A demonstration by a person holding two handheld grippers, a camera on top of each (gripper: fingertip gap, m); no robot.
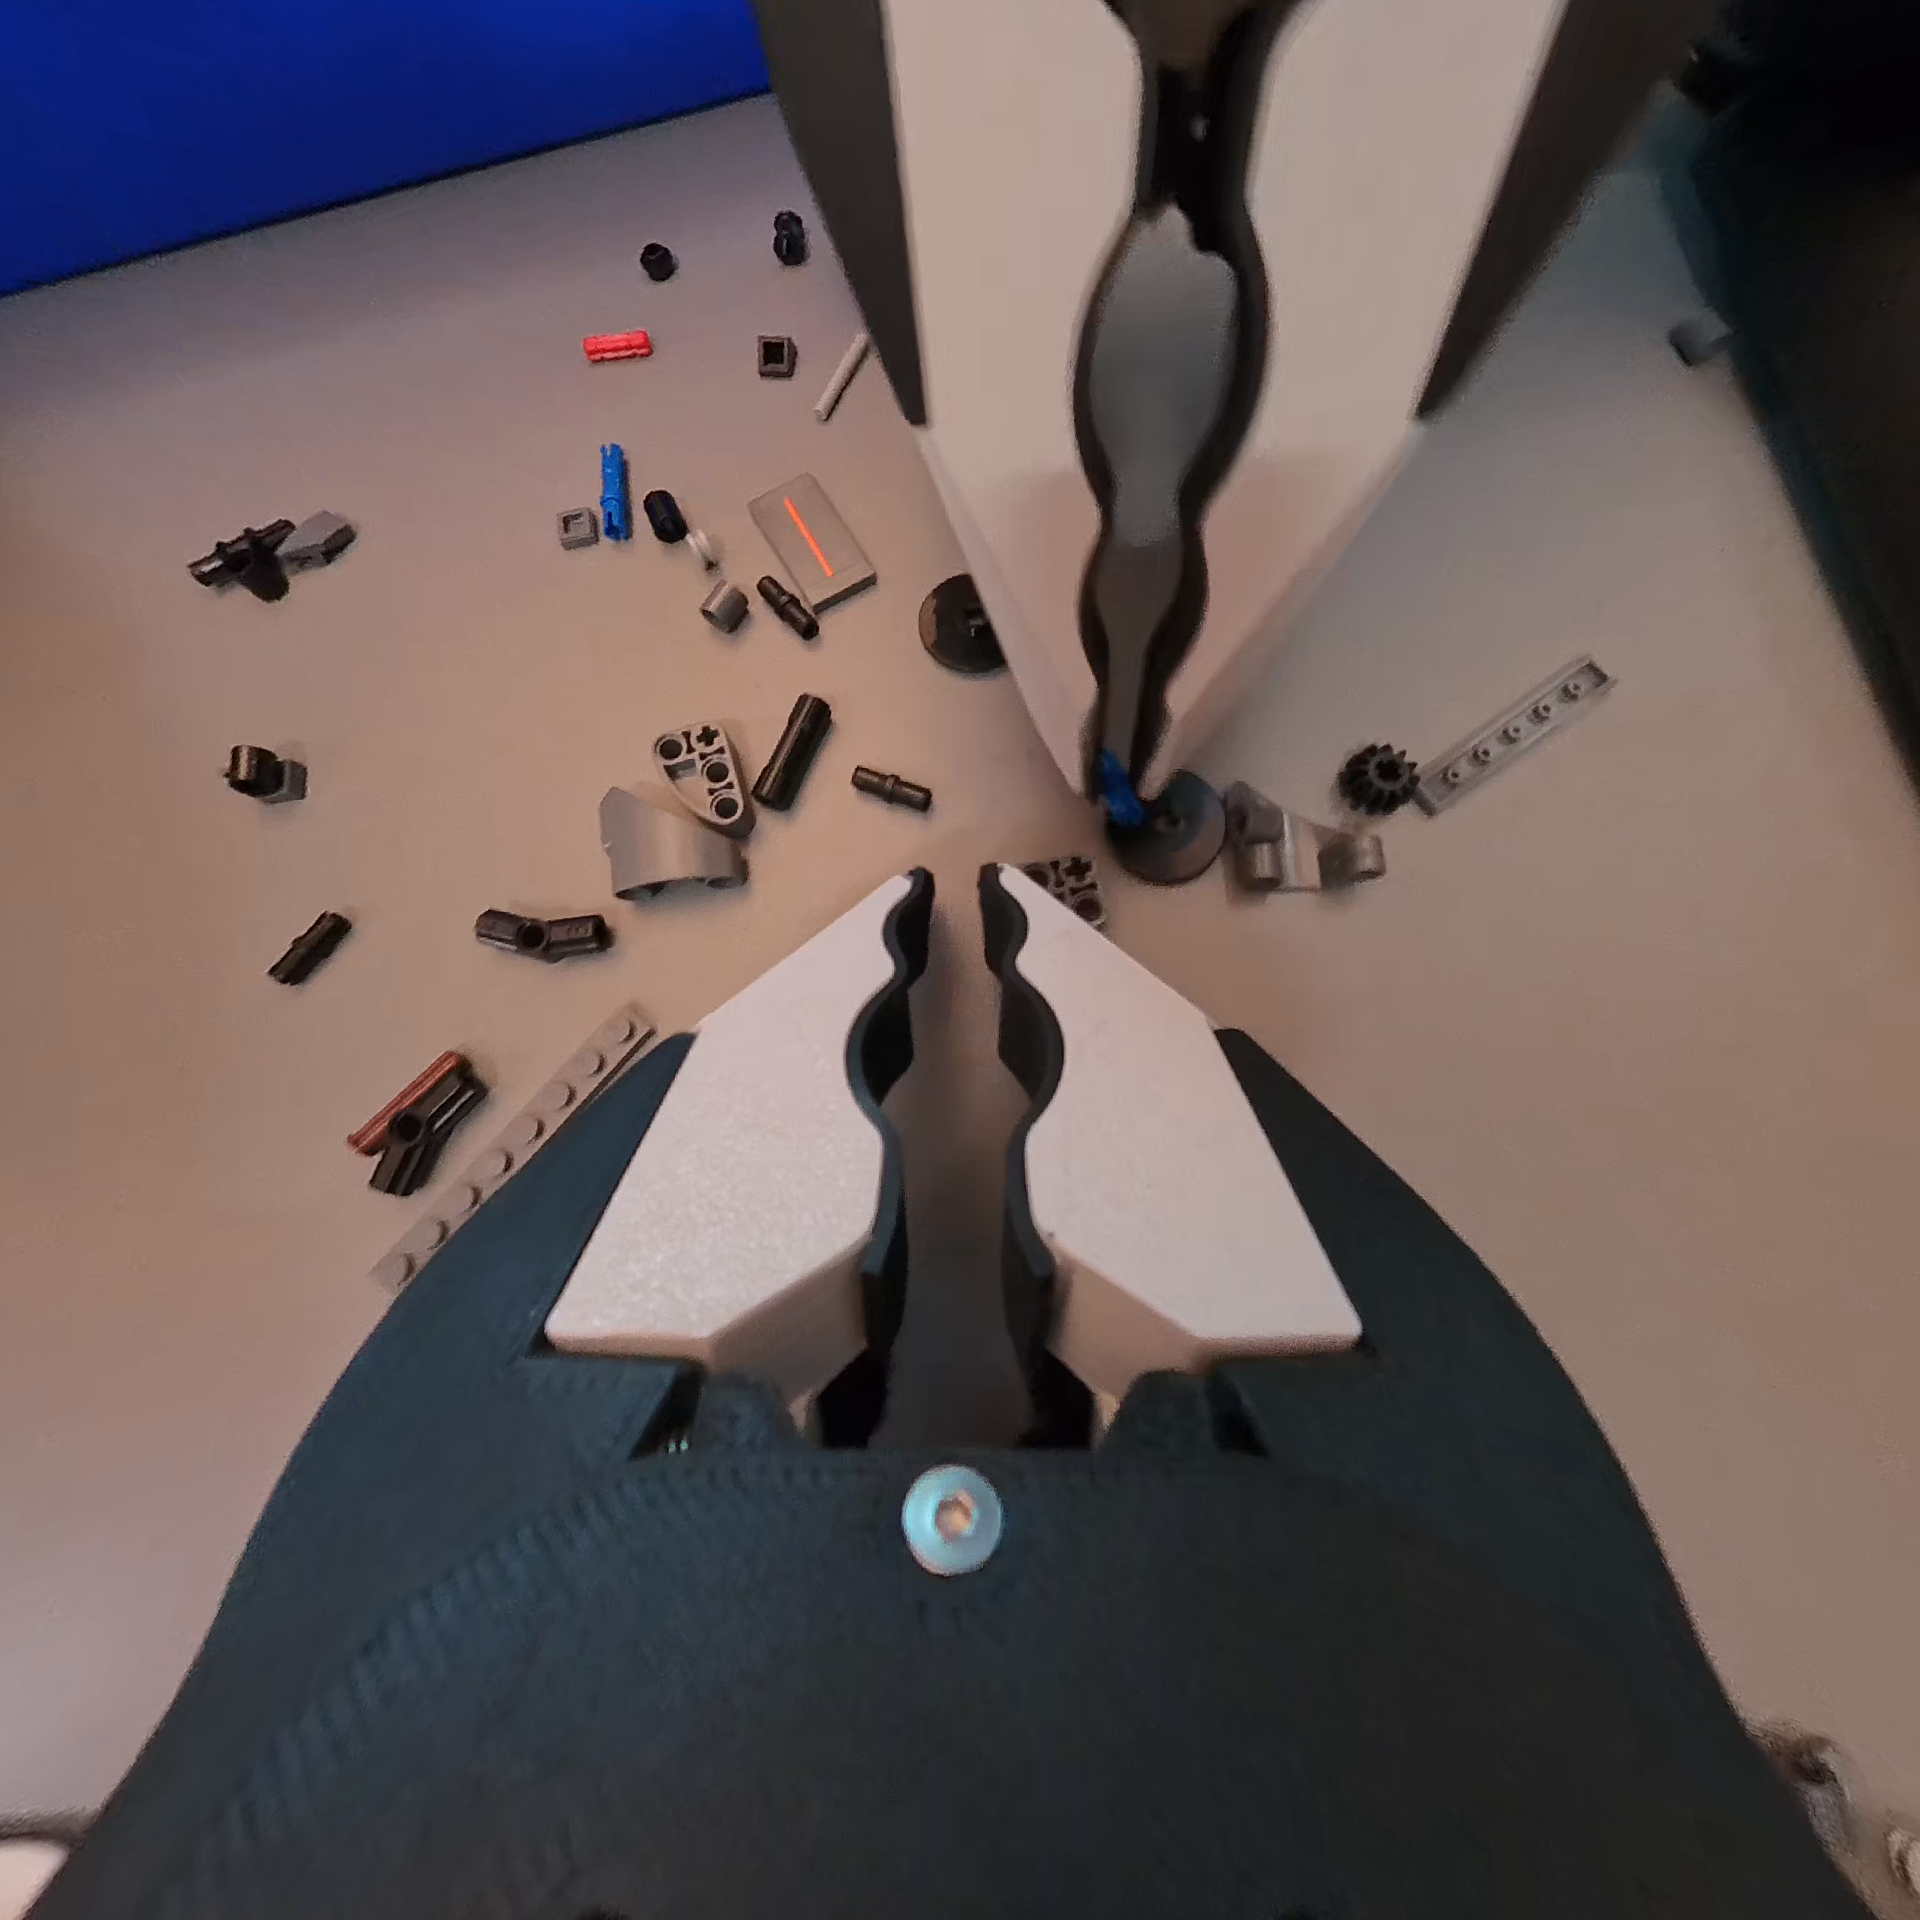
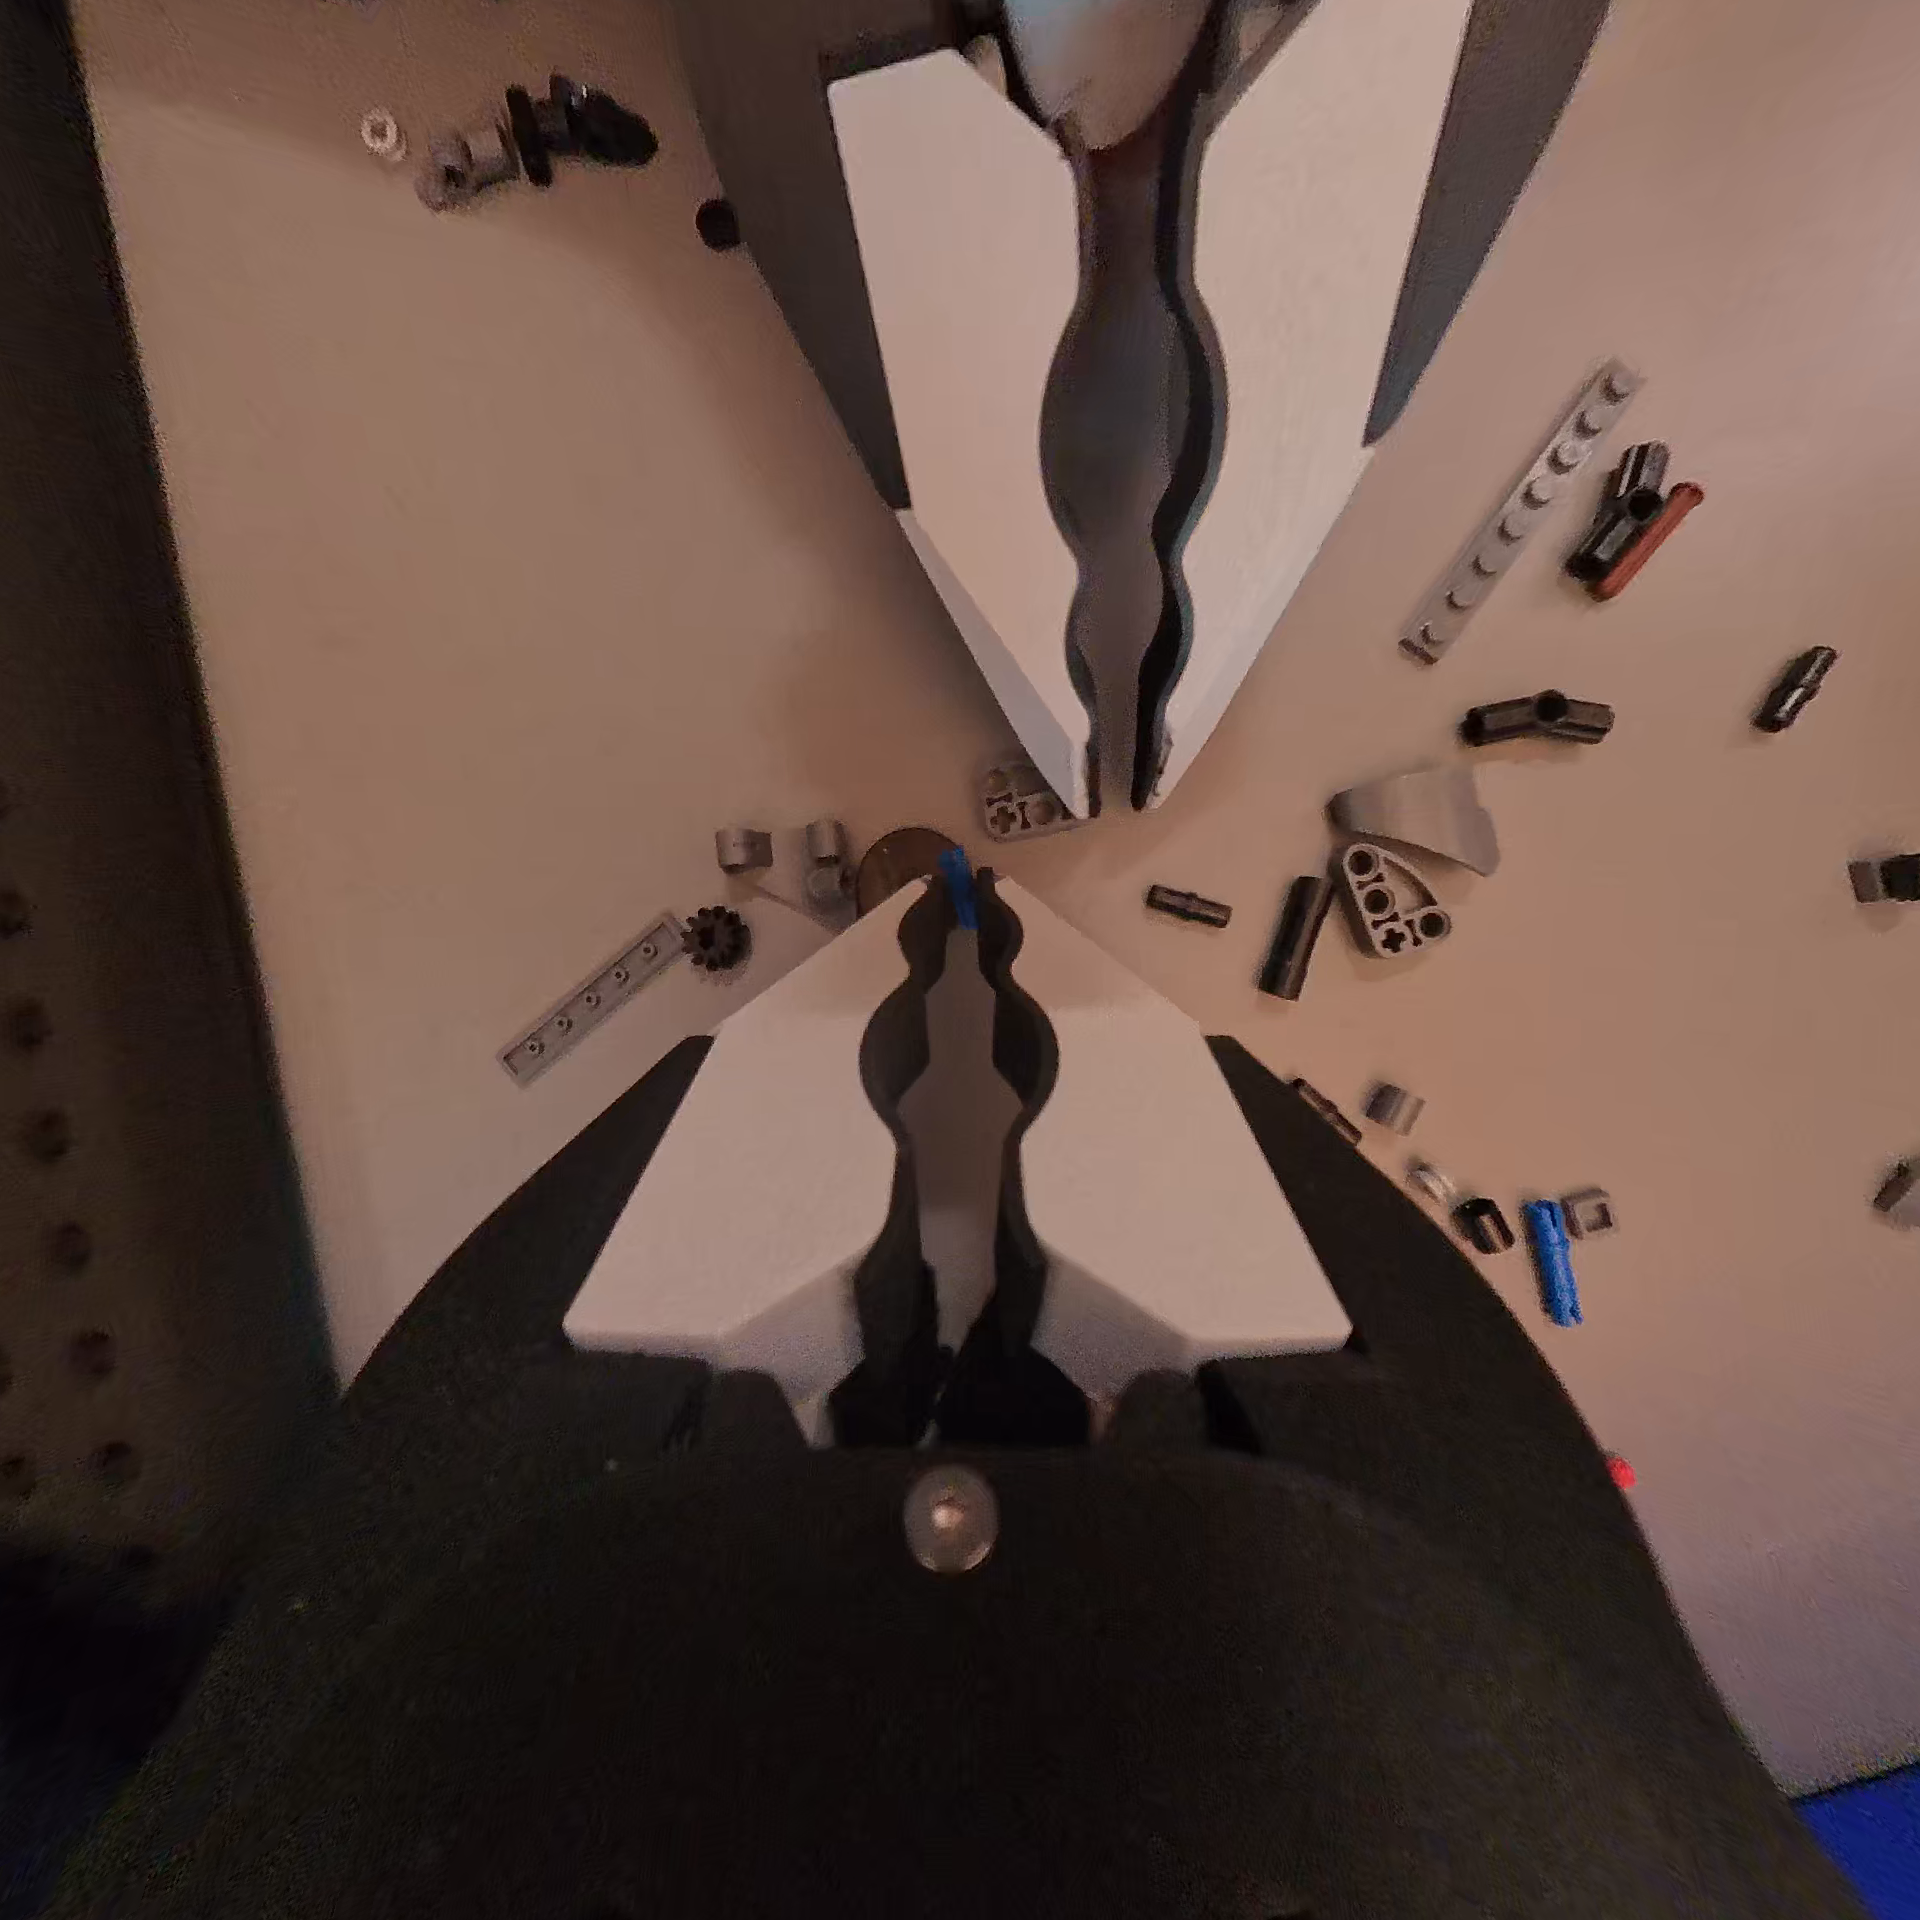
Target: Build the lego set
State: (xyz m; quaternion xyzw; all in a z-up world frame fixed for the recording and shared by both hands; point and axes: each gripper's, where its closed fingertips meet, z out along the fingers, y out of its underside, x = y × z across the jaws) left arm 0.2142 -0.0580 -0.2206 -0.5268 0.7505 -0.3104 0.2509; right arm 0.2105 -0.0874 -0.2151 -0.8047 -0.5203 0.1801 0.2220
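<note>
Lego Technic parts lie scattered on a beige table [image 1: 1455, 1091]. My right gripper [image 2: 961, 881] is shut on a small blue pin [image 2: 961, 888] and holds it at the edge of a dark round disc [image 2: 894, 857]. In the left wrist view the right gripper [image 1: 1127, 790] comes down from the top with the blue pin [image 1: 1112, 777] over the disc [image 1: 1174, 836]. My left gripper [image 1: 956, 883] is empty, its jaws a narrow gap apart, just above a small grey angled beam [image 1: 1070, 878]. The left gripper [image 2: 1120, 800] and the beam [image 2: 1023, 802] also show in the right wrist view.
By the disc lie a grey bracket piece [image 1: 1299, 847], a black gear [image 1: 1371, 777] and a grey plate [image 1: 1517, 732]. To the left lie a curved grey panel [image 1: 665, 847], a grey tile with an orange line [image 1: 810, 540], another blue pin [image 1: 613, 490], a red pin [image 1: 616, 345] and black connectors. My left and right fingertips are right by each other.
</note>
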